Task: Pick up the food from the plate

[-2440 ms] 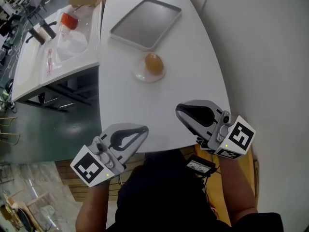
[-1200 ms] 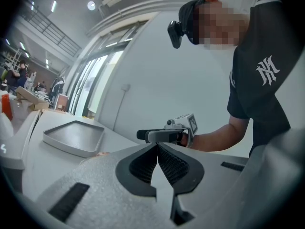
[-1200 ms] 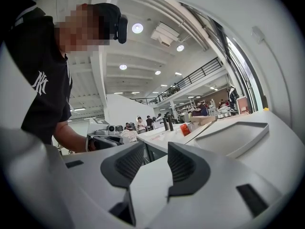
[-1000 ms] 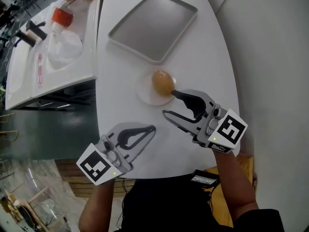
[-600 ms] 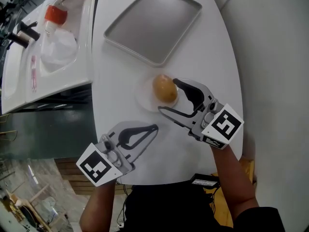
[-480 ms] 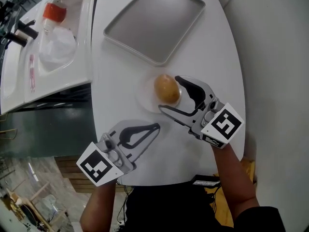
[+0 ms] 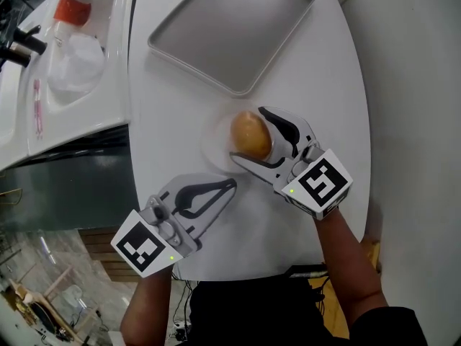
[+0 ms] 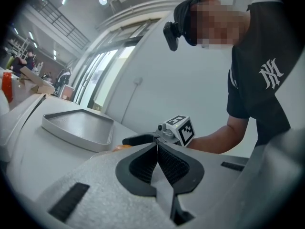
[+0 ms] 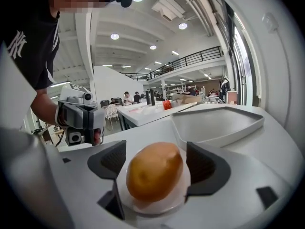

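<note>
Food (image 9: pixel 155 171) on plate (image 9: pixel 153 208) — white NY logo (image 8: pixel 270 75) on black shirt (image 8: pixel 252 104).

White table (image 7: pixel 167 107) carries a grey tray (image 7: pixel 230 27) and (nearer) a plate (image 7: pixel 215 142).

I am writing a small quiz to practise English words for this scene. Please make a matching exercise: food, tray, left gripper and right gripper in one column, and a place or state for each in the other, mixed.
1 food
2 tray
3 left gripper
4 right gripper

a jaws shut
b far on the table, nothing in it
c on the plate
d jaws apart around the food

Pairs: 1-c, 2-b, 3-a, 4-d.

The right gripper's jaws are opening; its pads do not press the food.
</note>
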